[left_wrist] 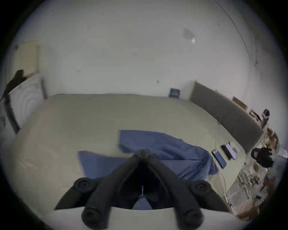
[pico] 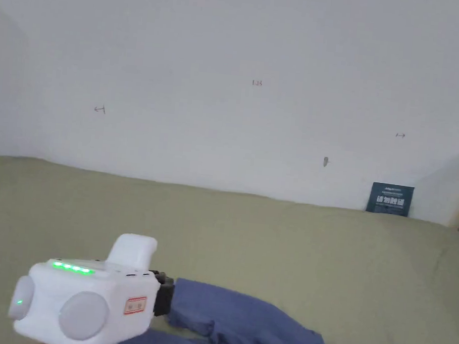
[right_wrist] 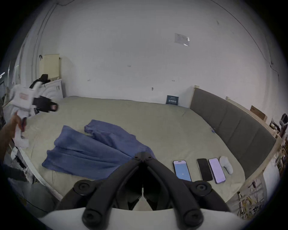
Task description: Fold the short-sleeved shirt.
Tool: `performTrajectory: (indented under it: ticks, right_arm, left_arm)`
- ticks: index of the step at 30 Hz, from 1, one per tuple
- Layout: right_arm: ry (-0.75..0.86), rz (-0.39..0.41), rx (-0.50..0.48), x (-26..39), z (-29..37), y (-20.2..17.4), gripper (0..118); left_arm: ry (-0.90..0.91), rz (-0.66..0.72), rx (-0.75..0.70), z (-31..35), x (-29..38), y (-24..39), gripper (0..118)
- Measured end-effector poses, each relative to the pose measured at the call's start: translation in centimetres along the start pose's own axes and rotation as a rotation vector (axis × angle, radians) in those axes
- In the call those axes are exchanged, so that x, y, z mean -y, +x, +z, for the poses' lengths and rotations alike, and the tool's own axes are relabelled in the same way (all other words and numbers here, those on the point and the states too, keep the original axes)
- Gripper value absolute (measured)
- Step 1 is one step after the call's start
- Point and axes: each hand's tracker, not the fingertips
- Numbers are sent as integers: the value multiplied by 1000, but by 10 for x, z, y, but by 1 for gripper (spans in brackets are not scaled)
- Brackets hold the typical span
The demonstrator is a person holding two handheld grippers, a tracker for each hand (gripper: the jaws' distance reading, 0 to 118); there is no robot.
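The blue short-sleeved shirt (right_wrist: 93, 151) is lying crumpled and partly spread on the olive-green bed (right_wrist: 163, 124), near its front edge. You are holding the left gripper (left_wrist: 142, 153) above the shirt; its jaws are meeting at the tips, and no cloth is showing between them, so they are gripping nothing. In the head view this gripper's white body is sitting at the lower left, with the shirt just beside it. You are holding the right gripper (right_wrist: 143, 155) over the right end of the shirt; its jaws are also pressed together at the tips, and I cannot tell whether any cloth is caught there. Three phones (right_wrist: 182, 170) are lying in a row on the bed to the right of the shirt, apart from it. A grey headboard (right_wrist: 233, 124) is standing along the bed's right side.
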Motion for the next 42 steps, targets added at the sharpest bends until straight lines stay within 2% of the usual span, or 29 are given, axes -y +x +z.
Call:
performTrajectory:
  ticks: [6, 9, 14, 18, 20, 21, 22, 23, 25, 26, 29, 30, 34, 37, 40, 42]
  right_arm:
    - [6, -3, -48, 1, -8, -22, 0]
    - [-6, 5, -72, 4, -10, -33, 0]
    - [-26, 25, -97, 5, -18, -44, 0]
    - [-16, 30, -102, 2, -20, -45, 0]
    - [-15, 31, -96, 1, -22, -43, 0]
    - [-18, 27, -92, 1, -24, -41, 0]
    - [-27, 25, -88, 1, -27, -39, 0]
    - [-37, 26, -75, 3, -30, -37, 0]
    - [-58, 33, -56, 4, -37, -31, 0]
    - [-69, 35, -50, 5, -39, -29, 0]
    - [-101, 35, -27, 7, -47, -25, 0]
    - [-116, 32, -20, 9, -50, -22, 0]
    - [-171, 14, -3, 21, -63, -14, 0]
    - [-195, 4, 1, 27, -69, -10, 0]
    - [-207, 15, 15, 31, -74, -8, 0]
    - [-212, 30, 32, 34, -80, -7, 0]
  left_arm:
    - [121, 19, -236, 107, 76, -41, 0]
    - [81, 75, -226, 128, 118, -50, 0]
    - [14, 159, -231, 122, 144, -52, 0]
    - [-19, 154, -201, 90, 111, -68, 0]
    - [-52, 106, -207, 61, 82, -77, 1]
    - [-106, 72, -217, 43, 65, -82, 7]
    - [-135, 44, -236, 23, 45, -88, 19]
    - [-197, 27, -202, 0, 27, -97, 38]
    - [-260, 61, -146, -49, -6, -119, 100]
    - [-356, 77, -145, -76, -18, -128, 117]
    - [-550, 169, -93, -147, -36, -153, 117]
    - [-548, 217, -97, -167, -37, -162, 117]
    - [-617, 356, -240, -233, -25, -189, 117]
    - [-700, 376, -339, -262, -7, -200, 116]
    - [-720, 374, -300, -266, 8, -196, 114]
    - [-725, 284, -299, -264, 13, -191, 111]
